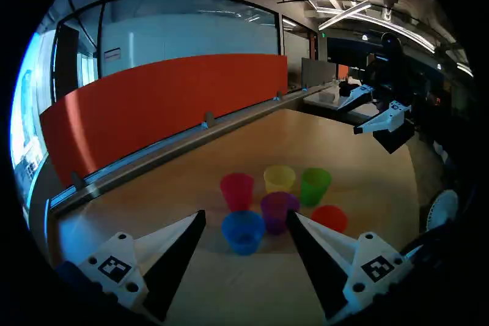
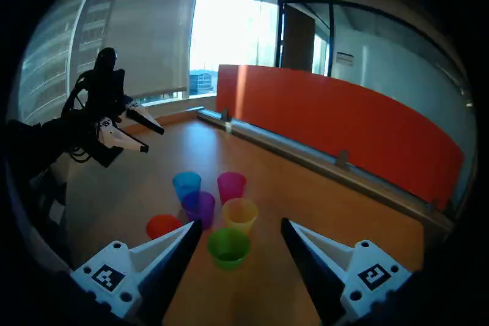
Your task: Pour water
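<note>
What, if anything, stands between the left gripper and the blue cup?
Nothing visible does. The blue cup is the cup nearest the left gripper, directly ahead of its open fingers. The purple cup stands behind the blue one, not in front.

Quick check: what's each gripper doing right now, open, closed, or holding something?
Left gripper: open, holding nothing.
Right gripper: open, holding nothing.

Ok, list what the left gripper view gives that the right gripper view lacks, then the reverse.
Left gripper view: ceiling strip lights and what looks like a white fan. Right gripper view: a bright window. Both: six cups, the orange partition, the table, and the left gripper and right gripper, each open.
</note>
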`<state>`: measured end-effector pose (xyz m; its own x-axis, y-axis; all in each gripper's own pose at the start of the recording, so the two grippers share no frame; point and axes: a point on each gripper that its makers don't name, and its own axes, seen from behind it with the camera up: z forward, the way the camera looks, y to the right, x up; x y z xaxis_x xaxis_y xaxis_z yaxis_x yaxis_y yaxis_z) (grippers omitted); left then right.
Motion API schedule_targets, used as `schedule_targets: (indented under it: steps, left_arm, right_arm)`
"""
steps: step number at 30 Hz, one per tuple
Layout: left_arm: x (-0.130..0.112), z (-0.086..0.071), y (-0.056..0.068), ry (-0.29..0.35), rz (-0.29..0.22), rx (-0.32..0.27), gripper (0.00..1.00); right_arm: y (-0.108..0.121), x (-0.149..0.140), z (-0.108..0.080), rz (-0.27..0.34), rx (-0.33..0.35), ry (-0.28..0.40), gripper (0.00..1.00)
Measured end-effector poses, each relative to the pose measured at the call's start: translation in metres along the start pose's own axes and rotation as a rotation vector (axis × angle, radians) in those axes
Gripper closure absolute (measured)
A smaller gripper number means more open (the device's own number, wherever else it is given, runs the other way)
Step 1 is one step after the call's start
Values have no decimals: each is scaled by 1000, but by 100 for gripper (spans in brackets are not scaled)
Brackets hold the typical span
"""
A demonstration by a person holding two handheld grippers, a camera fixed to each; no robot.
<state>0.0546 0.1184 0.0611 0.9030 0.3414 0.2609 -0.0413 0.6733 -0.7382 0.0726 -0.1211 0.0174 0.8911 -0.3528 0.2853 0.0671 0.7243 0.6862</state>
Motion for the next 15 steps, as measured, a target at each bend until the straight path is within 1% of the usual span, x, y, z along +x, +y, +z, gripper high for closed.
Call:
schedule_targets:
  steps: [6, 15]
  left_arm:
    - [-24, 15, 5, -41, 8, -21, 2]
    - [-57, 33, 12, -100, 29, -41, 2]
  right_arm:
    - [-5, -17, 11, 5, 11, -17, 0]
    - [-11, -40, 26, 7, 21, -43, 0]
